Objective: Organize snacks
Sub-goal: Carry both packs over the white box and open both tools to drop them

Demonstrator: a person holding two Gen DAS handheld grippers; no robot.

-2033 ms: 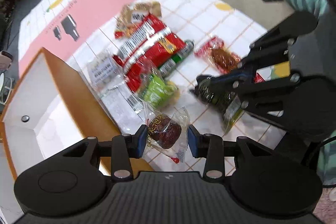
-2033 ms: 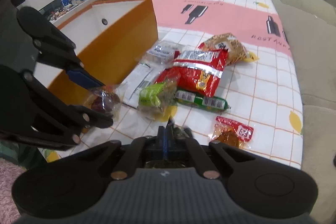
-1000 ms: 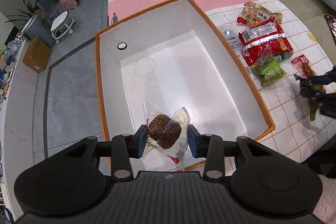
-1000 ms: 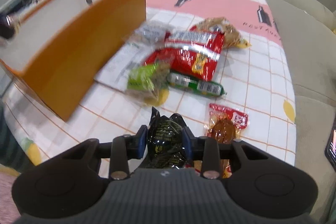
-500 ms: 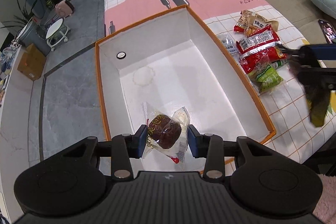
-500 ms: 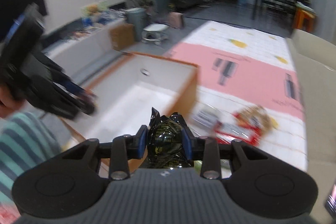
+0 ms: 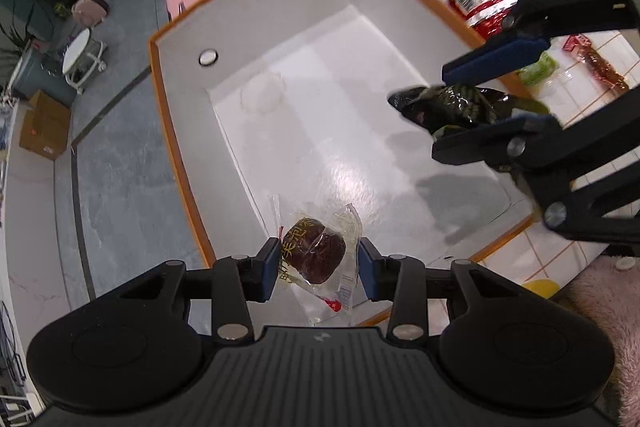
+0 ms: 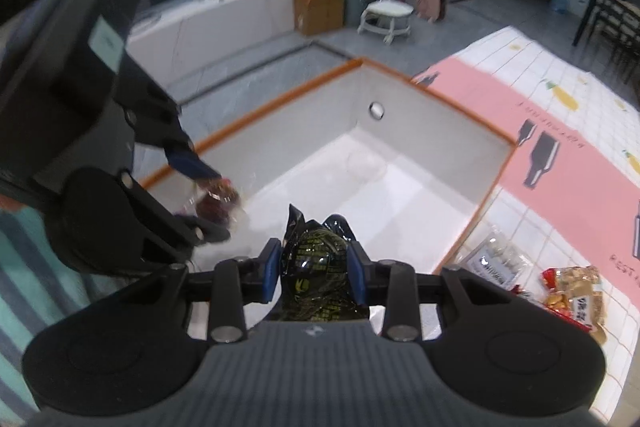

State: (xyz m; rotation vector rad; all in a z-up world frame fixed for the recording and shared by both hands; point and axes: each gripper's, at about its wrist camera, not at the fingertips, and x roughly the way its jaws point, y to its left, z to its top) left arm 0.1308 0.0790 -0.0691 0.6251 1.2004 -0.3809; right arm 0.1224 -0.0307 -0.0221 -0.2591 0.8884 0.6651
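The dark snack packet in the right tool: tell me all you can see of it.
The dark snack packet is glossy black crinkled film with yellow-green print that I cannot read. It is pinched between the right tool's blue pads, its crimped end sticking up past them. It hangs above the box's white floor, touching only the pads.

The left tool (image 7: 318,269) grips a clear-wrapped brown snack (image 7: 314,253) above the near end of the white box (image 7: 176,131). Ahead to its right, the right tool (image 7: 478,107) clamps a dark packet (image 7: 448,105).
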